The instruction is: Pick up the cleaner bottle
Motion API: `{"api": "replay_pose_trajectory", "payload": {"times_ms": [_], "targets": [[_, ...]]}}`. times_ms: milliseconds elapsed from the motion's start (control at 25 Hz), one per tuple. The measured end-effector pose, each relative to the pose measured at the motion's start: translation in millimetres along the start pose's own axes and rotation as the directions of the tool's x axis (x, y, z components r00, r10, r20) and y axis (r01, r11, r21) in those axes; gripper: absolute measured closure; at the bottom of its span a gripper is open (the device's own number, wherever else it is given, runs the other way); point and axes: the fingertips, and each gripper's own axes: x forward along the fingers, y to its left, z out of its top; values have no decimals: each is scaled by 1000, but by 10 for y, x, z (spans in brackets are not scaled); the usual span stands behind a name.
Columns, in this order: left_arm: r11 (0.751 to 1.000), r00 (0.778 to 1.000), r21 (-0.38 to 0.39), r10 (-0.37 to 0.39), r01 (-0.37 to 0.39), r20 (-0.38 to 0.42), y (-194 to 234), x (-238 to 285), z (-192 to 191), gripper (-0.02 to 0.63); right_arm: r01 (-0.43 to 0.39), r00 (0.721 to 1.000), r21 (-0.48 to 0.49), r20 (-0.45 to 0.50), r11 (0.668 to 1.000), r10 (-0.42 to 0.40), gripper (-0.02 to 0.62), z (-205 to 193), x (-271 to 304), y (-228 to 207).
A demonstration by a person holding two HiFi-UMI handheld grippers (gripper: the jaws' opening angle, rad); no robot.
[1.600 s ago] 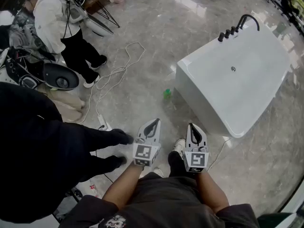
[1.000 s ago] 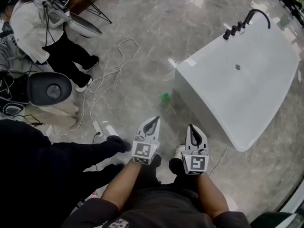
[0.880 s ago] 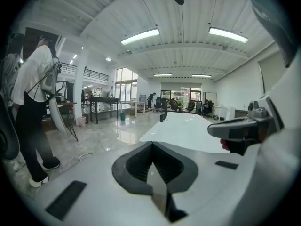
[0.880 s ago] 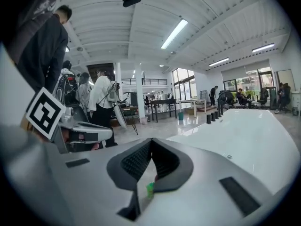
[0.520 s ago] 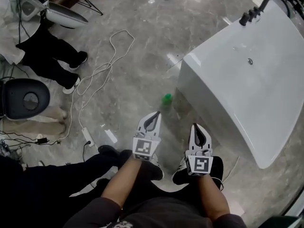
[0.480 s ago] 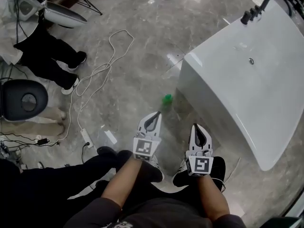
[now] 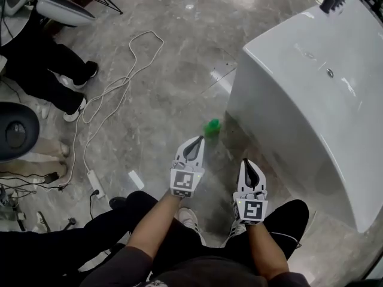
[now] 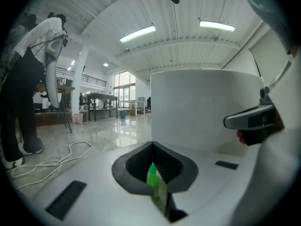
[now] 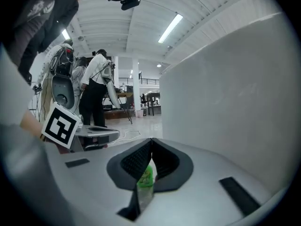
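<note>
Lower than a second ago, the left gripper (image 7: 196, 140) and the right gripper (image 7: 246, 162) are hovering side by side over the floor (image 7: 167, 82), each with its jaws closed together on nothing. Just ahead of the left one, the green cleaner bottle (image 7: 212, 126) is sitting on the floor beside the white bathtub (image 7: 311, 88).

The head view's right edge cuts off the bathtub (image 7: 287, 100). The green bottle (image 7: 212, 126) is too small there for details, and in both gripper views the jaws cover most of it
</note>
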Motion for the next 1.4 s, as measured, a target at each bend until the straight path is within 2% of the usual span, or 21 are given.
{"api": "replay_pose_trajectory", "payload": {"times_ms": [120,240,320,360,720,840,1160,1400], "targets": [[1000,1000,23,0,0,-13,52,96,-289,603,2,1000,-1,-13,1000,-2,578,-194,86,-3],[998,996,25,-62,64,-58,26,215,-585,600,-8,1000,-16,-4,1000,8,578,-217,126,61],[994,991,3,-107,107,-75,0,307,-745,404,-13,1000,-19,-2,1000,13,580,-228,122,106],[993,989,0,-120,121,-85,-4,357,-827,377,-15,1000,-22,-2,1000,15,578,-232,117,124],[982,961,34,-173,184,-214,96,873,-1703,348,-35,999,-69,-16,997,34,578,-347,-2,230],[978,954,48,-188,205,-233,68,1064,-1908,341,-41,999,-74,-5,996,41,578,-410,-71,257],[967,947,73,-220,243,-233,-87,1529,-2014,334,-18,1000,-87,-20,996,16,578,-442,-166,203],[979,959,81,-163,186,-233,-77,1631,-2016,356,-16,999,-102,-48,995,11,578,-522,-230,161]]}}
